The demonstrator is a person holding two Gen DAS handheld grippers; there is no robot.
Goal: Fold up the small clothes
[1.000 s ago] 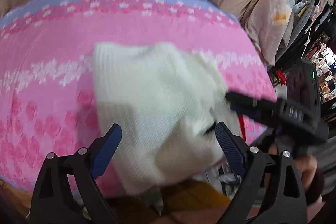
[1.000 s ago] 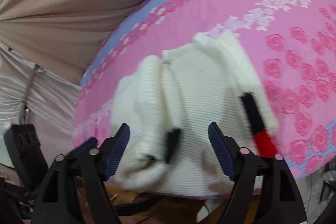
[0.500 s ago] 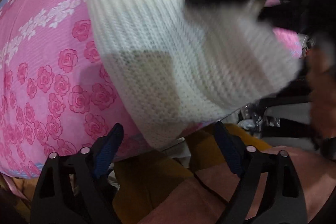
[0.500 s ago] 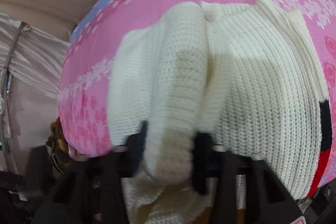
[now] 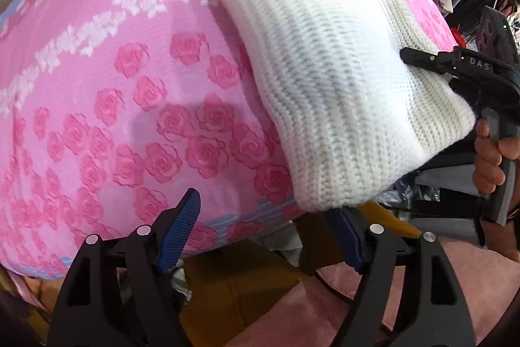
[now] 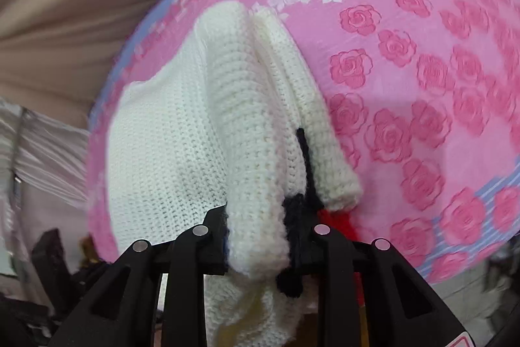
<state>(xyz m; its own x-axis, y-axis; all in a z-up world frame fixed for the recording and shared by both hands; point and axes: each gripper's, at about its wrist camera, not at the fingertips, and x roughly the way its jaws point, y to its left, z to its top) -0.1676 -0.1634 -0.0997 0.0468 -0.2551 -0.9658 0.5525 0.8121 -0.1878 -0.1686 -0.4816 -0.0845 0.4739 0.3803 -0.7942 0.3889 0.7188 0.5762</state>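
Sweater [image 6: 201, 132], the little white knit one, is now properly caught in the right gripper [image 6: 260, 236]: a second ago those jaws were wide apart above it, and now they're pinched around a thick bunched roll of knit, easing back open a touch but with the pads pressing on it as far as I can see. Just right of that clamp there's a black and red trim [image 6: 312, 204] poking out, and beyond it the folded layers run away from the claw across the pink rose bedsheet [image 6: 422, 80]. The left gripper [image 5: 260, 233] has dropped lower and closer; its blue pads [image 5: 177, 230] stand apart, closing slowly, with nothing actually pressed between them. The sweater's bottom corner hangs just over its right pad, off the near edge of the bed. From that side you can see the right claw biting the far edge, a hand [image 5: 494, 148] on its handle. My guess is one side is secured and the left needs its own corner before any fold happens.
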